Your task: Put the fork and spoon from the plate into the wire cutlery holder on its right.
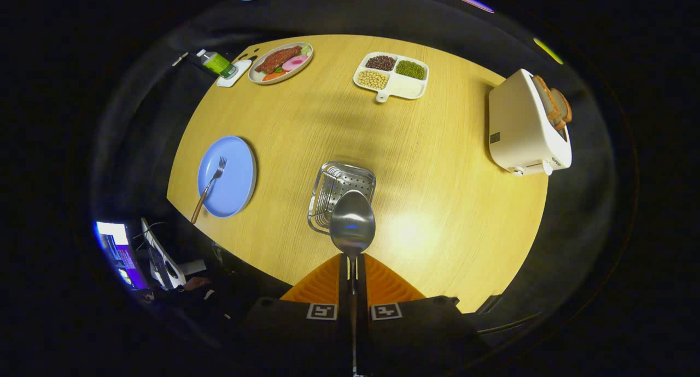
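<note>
Between your gripper [353, 267] fingers the spoon [353, 224] is clamped, bowl over the wire holder [339, 188] near edge. Release now and it may miss. The fork [210, 185] lies on the plate [240, 172].

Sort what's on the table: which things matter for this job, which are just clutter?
Job: spoon clamped in the tongs; wire cutlery holder; fork; blue plate.
Clutter: toaster; divided tray of beans; food plate; green bottle.
</note>
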`<state>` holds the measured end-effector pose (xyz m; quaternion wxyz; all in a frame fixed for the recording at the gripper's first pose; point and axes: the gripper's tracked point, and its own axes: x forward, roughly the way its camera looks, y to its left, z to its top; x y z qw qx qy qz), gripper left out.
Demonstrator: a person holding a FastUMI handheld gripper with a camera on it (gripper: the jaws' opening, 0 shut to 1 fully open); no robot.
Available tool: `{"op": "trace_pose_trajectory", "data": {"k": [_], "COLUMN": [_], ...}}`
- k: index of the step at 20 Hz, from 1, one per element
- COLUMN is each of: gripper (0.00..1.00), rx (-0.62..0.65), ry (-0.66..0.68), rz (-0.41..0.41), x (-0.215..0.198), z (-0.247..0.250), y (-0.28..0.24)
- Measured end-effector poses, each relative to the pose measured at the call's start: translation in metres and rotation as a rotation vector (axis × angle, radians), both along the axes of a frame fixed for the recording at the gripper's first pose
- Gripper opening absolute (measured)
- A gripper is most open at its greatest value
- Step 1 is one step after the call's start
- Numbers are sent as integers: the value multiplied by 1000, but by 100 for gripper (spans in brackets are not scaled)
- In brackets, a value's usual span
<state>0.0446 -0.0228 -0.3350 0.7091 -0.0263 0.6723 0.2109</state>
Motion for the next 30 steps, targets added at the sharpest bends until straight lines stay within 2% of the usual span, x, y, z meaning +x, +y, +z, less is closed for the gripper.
{"op": "trace_pose_trajectory", "data": {"k": [9, 17, 25, 30], "gripper": [8, 8, 14, 15], "rx": [-121, -230, -254, -219], "ry": [174, 286, 296, 252], "rz": [194, 306, 348, 319], "x": [-4, -1, 3, 10], "z": [-22, -43, -53, -49], "y": [9, 24, 26, 24]}}
